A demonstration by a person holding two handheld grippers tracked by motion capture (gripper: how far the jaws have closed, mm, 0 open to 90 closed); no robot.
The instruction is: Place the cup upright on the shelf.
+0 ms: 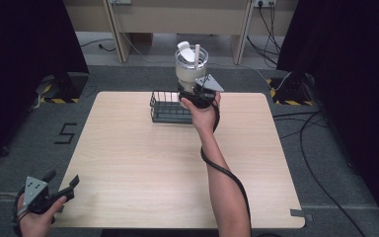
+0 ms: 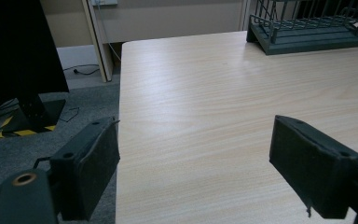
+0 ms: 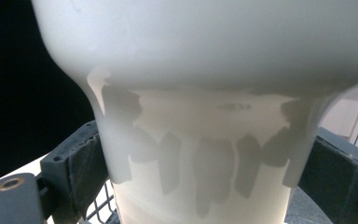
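A whitish translucent cup (image 1: 191, 69) is held up over the far edge of the table, just behind a black wire basket (image 1: 169, 111). A white scoop (image 1: 185, 51) and a white stick (image 1: 197, 53) stand inside it. My right gripper (image 1: 194, 95) is shut on the cup's narrow lower part. In the right gripper view the cup (image 3: 205, 84) looms close, and the right gripper (image 3: 205, 184) presses its black pads (image 3: 81, 163) against both sides. My left gripper (image 1: 63, 177) is open at the table's near left corner. In the left gripper view nothing sits between the left gripper's (image 2: 200, 163) jaws.
The light wooden table (image 1: 143, 168) carries the basket (image 2: 307, 32) at its far middle. Cables (image 1: 321, 148) trail on the grey floor to the right. Black curtains stand on both sides, with yellow-black floor markings (image 1: 54, 100) at their feet.
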